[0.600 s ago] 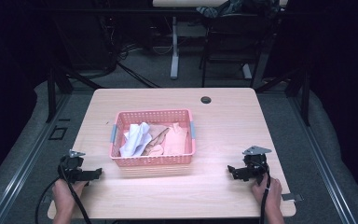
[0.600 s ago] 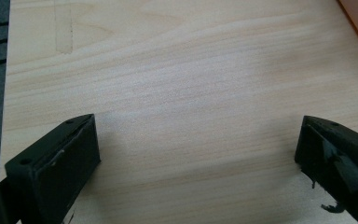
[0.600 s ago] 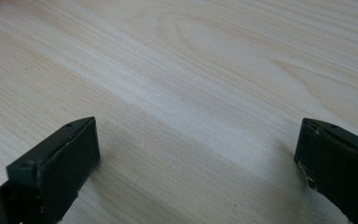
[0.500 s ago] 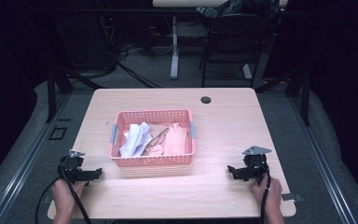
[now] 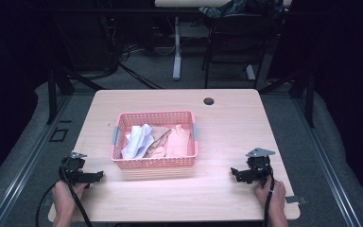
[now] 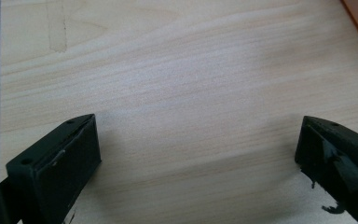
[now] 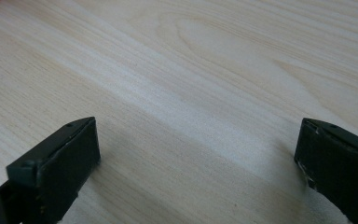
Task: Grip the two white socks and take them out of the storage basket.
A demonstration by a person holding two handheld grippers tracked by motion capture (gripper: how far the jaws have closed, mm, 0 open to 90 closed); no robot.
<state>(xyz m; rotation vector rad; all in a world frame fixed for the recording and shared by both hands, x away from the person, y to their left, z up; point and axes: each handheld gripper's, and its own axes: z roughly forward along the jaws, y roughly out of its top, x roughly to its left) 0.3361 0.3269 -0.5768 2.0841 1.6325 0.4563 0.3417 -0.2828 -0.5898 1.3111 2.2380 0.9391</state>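
nearest the camera in the high view, the person's left hand (image 5: 65,198) held the left gripper (image 5: 98,176) at the near left part of the wooden table (image 5: 227,123), and the right hand (image 5: 273,196) held the right gripper (image 5: 234,172) at the near right part, each with a cable trailing back toward the table's front edge. the two tools pointed inward, toward each other across the near part of the table. in the left gripper view the two black jaws stood wide apart with nothing but bare wood grain between them, and a sliver of the basket's pink edge showed at the top right corner. in the right gripper view the jaws were likewise spread wide and held nothing, over plain tabletop. farther in, between the two grippers and a little beyond them, sat the pink plastic basket (image 5: 154,163) near the middle of the table, well apart from both grippers. inside it lay a crumpled white cloth (image 5: 137,140) on the left side and peach-coloured cloth (image 5: 177,139) toward the right, touching one another. beyond the basket, near the far edge, was a small dark round cable hole (image 5: 209,100)
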